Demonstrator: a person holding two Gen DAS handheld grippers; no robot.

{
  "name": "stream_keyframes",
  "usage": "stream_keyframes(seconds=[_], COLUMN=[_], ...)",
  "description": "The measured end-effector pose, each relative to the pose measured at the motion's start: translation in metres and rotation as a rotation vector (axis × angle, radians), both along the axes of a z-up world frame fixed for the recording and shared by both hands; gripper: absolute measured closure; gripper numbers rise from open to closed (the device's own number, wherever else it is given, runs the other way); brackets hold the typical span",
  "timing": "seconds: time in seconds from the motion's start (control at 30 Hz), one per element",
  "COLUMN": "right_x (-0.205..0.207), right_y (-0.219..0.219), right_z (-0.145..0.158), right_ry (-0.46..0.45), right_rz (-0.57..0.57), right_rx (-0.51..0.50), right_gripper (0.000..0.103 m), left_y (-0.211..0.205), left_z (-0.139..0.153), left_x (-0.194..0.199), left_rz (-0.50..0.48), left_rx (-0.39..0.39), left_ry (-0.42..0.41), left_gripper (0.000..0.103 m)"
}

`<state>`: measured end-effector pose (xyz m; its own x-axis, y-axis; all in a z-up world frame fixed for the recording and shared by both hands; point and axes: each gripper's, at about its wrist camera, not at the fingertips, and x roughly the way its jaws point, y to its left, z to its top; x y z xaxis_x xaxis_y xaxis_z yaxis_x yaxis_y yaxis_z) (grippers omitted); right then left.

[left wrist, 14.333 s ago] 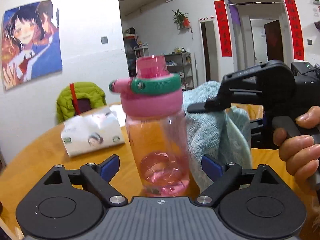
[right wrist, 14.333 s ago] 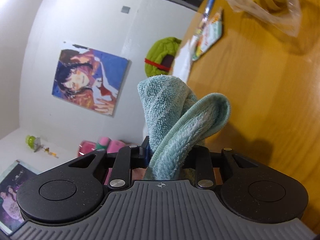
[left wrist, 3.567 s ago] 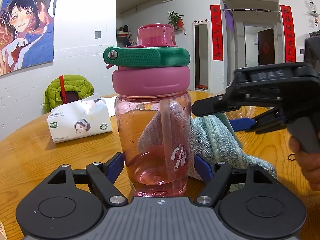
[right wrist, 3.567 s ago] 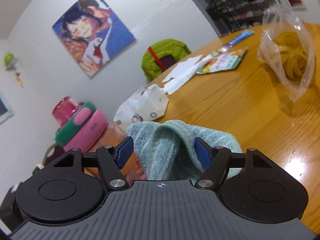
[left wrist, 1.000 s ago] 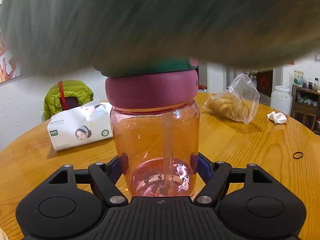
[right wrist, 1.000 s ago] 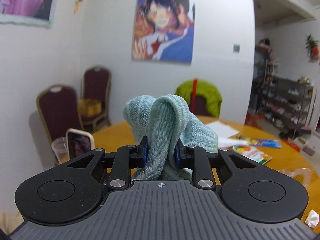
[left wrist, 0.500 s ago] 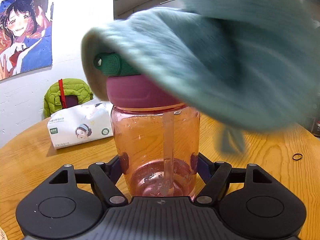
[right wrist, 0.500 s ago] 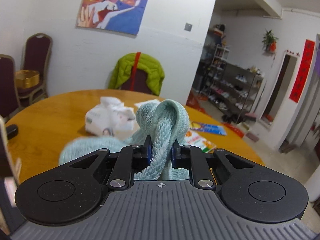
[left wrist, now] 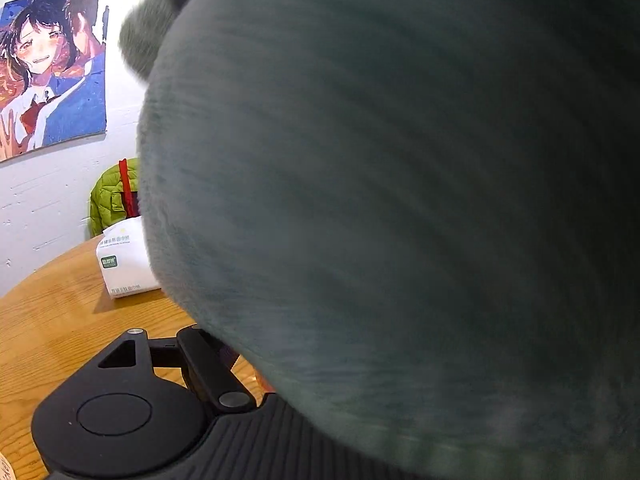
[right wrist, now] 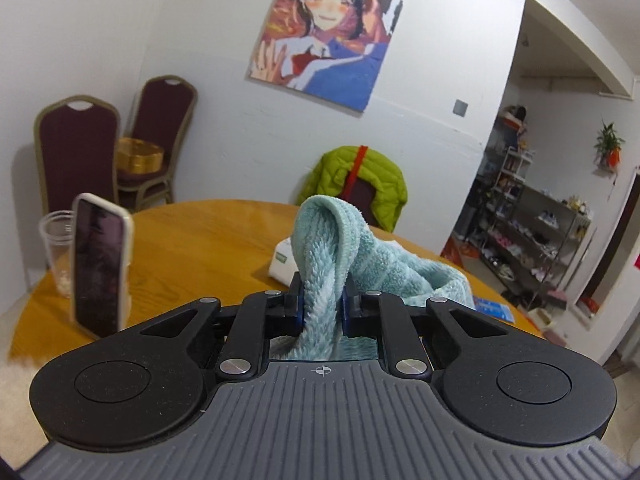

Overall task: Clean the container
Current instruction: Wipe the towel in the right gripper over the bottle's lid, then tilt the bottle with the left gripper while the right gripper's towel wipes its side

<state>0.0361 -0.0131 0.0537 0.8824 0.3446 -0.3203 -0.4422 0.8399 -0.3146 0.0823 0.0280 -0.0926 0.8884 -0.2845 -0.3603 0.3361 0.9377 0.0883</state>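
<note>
Though bunched, towel (right wrist: 324,276) between right jaws.

Round wooden table (right wrist: 208,240): phone (right wrist: 98,266), tissue pack (left wrist: 124,262).

Home dining room. Round wooden table (right wrist: 208,240), padded maroon banquet chairs (right wrist: 76,152) by white wall, green puffer jacket (right wrist: 360,184) draped over chair back. Anime poster (right wrist: 324,28) on wall. Tissue pack (left wrist: 124,260), phone (right wrist: 100,268), plastic cup (right wrist: 56,248) on table. Doorway to cluttered storage shelves (right wrist: 532,224), hanging plant (right wrist: 608,144).
</note>
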Motion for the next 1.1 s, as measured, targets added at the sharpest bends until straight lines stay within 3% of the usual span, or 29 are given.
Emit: stream_keyframes(seconds=[0.17,0.33,0.57,0.67,0.87,1.1], right_x=[0.043,0.071,0.06,0.044,0.016,0.043], right_y=[0.006,-0.035,-0.116,-0.149,-0.18,-0.179], right_z=[0.014,0.013,-0.038,-0.058,-0.101,-0.164], right_ry=[-0.013,0.023,0.15,0.172,0.253,0.416], right_rz=[-0.093,-0.246,-0.359,-0.4,-0.3,-0.203], right_rx=[0.035,0.097,0.143,0.215,0.514,0.743], right_gripper=[0.086,0.086,0.086,0.086,0.085,0.083], left_y=[0.0,0.001,0.001,0.0,0.005,0.015], left_z=[0.0,0.0,0.0,0.0,0.006,0.014], left_x=[0.0,0.0,-0.001,-0.001,-0.007,-0.003], left_rz=[-0.002,-0.004,0.001,0.007,0.016,0.016], left_rx=[-0.003,-0.006,-0.003,0.0,-0.045,-0.162], left_ry=[0.001,0.002,0.006,0.008,-0.001,-0.023], left_gripper=[0.031,0.031,0.031,0.03,0.022,0.024])
